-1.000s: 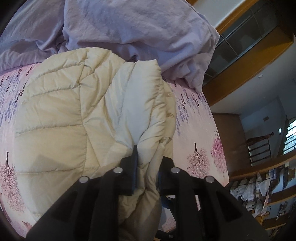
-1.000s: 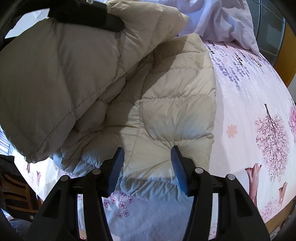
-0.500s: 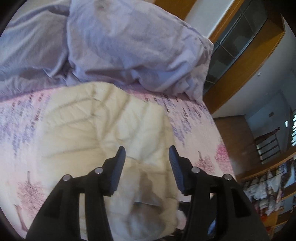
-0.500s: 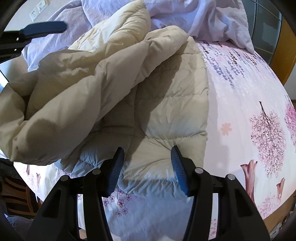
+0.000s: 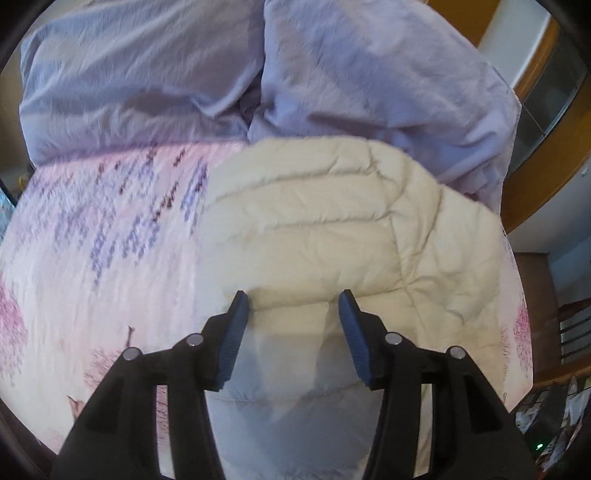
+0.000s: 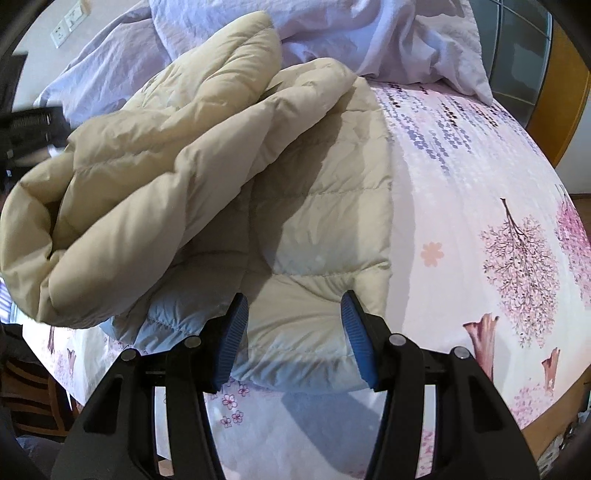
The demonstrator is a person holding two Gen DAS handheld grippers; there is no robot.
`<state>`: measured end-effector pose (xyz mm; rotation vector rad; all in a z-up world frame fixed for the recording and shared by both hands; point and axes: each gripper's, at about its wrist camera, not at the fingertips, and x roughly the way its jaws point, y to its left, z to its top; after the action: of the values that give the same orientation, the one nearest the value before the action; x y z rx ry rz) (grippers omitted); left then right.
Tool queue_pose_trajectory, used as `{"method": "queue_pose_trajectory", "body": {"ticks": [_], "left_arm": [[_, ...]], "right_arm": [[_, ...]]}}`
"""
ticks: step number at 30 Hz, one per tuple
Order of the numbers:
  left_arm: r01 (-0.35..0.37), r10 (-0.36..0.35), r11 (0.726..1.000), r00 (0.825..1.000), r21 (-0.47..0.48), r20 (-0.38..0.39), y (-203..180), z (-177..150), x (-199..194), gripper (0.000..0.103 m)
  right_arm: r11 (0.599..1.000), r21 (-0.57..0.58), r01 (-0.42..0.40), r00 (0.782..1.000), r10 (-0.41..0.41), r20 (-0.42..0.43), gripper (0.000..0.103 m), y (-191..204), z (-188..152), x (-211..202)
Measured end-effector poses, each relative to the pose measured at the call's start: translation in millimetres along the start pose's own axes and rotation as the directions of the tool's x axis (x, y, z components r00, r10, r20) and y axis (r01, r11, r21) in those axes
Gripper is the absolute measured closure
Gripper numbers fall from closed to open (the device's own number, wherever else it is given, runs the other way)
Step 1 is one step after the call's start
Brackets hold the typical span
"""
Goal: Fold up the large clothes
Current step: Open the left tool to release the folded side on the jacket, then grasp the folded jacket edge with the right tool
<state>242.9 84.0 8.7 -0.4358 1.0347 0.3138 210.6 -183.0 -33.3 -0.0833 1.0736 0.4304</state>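
A big puffy cream jacket (image 5: 332,236) lies on a bed (image 5: 110,258) with a pink sheet that has purple flowers and pink trees on it. A crumpled pale purple blanket (image 5: 258,66) is piled at the far end of the bed, and the top of the jacket touches it.

In the left wrist view, the left gripper (image 5: 294,299) has its two blue fingers (image 5: 236,314) spread wide. Nothing is held between them. The jacket sits right in front of the fingers and under them, and its near part is in shadow. The bare pink sheet shows to the left of the jacket.

In the right wrist view, the right gripper (image 6: 294,300) also has its blue fingers (image 6: 349,314) spread wide, with nothing held. The bottom edge of the jacket (image 6: 314,221) lies flat just in front of these fingers and between them. To the left, a thick part of the jacket is folded over on top of the flat part, and it bulges out past the left side of the bed. The flat part's right edge runs straight, with the bare sheet (image 6: 480,184) beside it. The purple blanket (image 6: 388,33) is behind the jacket.
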Motion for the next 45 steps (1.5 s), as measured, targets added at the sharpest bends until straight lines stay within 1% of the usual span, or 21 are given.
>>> {"method": "queue_pose_trajectory", "body": {"ticks": [5, 12, 16, 19, 21, 24, 29, 32, 34, 37, 45], "left_arm": [[0.006, -0.005, 0.999, 1.000, 0.036, -0.004, -15, -8, 11, 0.050], [0.015, -0.013, 0.997, 1.000, 0.071, -0.026, -43, -18, 32, 0.047], [0.018, -0.015, 0.996, 0.999, 0.085, -0.037, -56, -21, 41, 0.046], [0.018, -0.014, 0.995, 0.999, 0.096, -0.039, -64, -23, 45, 0.046], [0.015, -0.011, 0.995, 0.999, 0.102, -0.040, -68, -25, 47, 0.045], [0.013, -0.008, 0.994, 0.999, 0.107, -0.042, -71, -25, 49, 0.044], [0.000, 0.005, 0.993, 0.999, 0.117, -0.042, -73, -25, 51, 0.044], [-0.001, 0.006, 0.993, 0.999, 0.118, -0.042, -73, -24, 51, 0.044], [0.001, 0.005, 0.993, 0.999, 0.118, -0.043, -73, -24, 51, 0.044], [0.002, 0.003, 0.993, 0.999, 0.116, -0.043, -73, -24, 50, 0.044], [0.002, 0.003, 0.993, 0.999, 0.117, -0.043, -74, -24, 50, 0.044]], "right_arm": [[0.999, 0.016, 0.042, 0.999, -0.043, 0.009, 0.048, -14, 4, -2], [0.987, 0.104, 0.120, 0.992, -0.124, 0.037, 0.048, -58, 16, -17], [0.983, 0.132, 0.131, 0.987, -0.141, 0.073, 0.048, -75, 28, -31], [0.982, 0.145, 0.121, 0.986, -0.136, 0.099, 0.048, -80, 37, -44], [0.985, 0.141, 0.095, 0.987, -0.112, 0.118, 0.048, -78, 44, -52], [0.993, 0.114, 0.040, 0.990, -0.056, 0.133, 0.048, -67, 53, -61], [0.998, 0.034, -0.055, 0.989, 0.050, 0.139, 0.062, -32, 66, -66], [0.996, -0.015, -0.088, 0.988, 0.089, 0.128, 0.065, -11, 68, -64], [0.995, -0.039, -0.095, 0.989, 0.099, 0.112, 0.066, 0, 67, -58], [0.995, -0.042, -0.093, 0.992, 0.097, 0.087, 0.067, 6, 62, -50], [0.998, -0.032, -0.048, 0.999, 0.049, 0.024, 0.069, 1, 53, -29]]}}
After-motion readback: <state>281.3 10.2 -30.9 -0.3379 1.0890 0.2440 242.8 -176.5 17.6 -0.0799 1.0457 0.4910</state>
